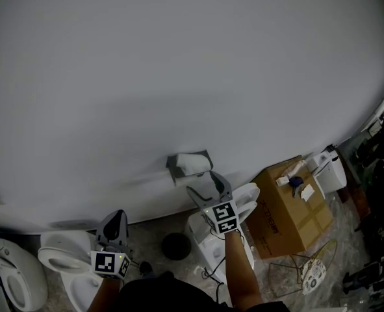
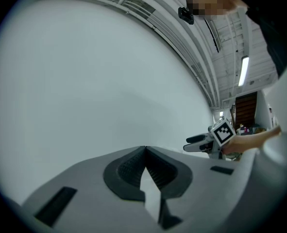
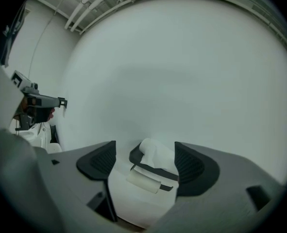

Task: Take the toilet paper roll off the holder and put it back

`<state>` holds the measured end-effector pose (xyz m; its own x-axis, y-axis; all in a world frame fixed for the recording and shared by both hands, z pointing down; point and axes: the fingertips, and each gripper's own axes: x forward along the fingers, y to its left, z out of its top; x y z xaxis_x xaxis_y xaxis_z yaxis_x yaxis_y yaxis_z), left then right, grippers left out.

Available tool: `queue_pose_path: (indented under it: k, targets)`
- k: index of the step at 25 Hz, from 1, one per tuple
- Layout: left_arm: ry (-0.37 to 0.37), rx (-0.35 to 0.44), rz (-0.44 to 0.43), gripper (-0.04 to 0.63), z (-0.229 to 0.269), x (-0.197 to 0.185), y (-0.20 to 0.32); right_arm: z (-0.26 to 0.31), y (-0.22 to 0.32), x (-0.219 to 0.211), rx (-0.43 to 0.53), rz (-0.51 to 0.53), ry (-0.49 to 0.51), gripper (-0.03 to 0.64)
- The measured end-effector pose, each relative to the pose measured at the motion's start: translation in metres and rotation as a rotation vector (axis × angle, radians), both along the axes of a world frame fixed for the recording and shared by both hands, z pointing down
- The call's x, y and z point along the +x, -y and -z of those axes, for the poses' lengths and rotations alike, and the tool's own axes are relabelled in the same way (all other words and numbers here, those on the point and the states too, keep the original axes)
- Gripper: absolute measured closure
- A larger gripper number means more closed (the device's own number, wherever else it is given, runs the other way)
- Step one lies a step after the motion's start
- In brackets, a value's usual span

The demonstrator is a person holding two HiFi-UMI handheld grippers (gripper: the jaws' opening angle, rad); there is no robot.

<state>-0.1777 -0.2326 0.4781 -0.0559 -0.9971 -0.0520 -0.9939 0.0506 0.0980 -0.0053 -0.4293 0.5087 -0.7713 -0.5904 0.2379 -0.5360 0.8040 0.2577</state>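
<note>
A dark metal holder (image 1: 179, 163) is fixed to the pale wall, and the white toilet paper roll (image 1: 193, 164) sits in it. Seen from the right gripper view, the holder (image 3: 153, 171) lies straight ahead with loose paper (image 3: 155, 153) on top and a pale tube (image 3: 143, 181) under its bar. My right gripper (image 1: 208, 187) (image 3: 144, 148) is open, just short of the holder, its pads apart on either side and not pressing anything. My left gripper (image 1: 117, 218) (image 2: 145, 149) hangs lower left, shut and empty, facing bare wall.
White toilets (image 1: 62, 259) (image 1: 10, 279) stand on the floor at the left, another (image 1: 247, 200) under my right arm. A cardboard box (image 1: 289, 207) with small items sits to the right, a wire stand (image 1: 308, 272) before it. A black round object (image 1: 176, 246) lies on the floor.
</note>
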Motion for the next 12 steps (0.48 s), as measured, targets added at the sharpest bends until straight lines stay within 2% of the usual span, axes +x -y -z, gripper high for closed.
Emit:
queue_pose_path:
  k: [3,12]
  targets:
    - [0.001,0.0,-0.004,0.592,0.001,0.001,0.0,-0.001,-0.005,0.011,-0.015,-0.036,0.019,0.288]
    - [0.001,0.006,-0.02,0.592,0.0,0.006,0.0,0.0,-0.027,0.041,-0.033,-0.134,0.082,0.403]
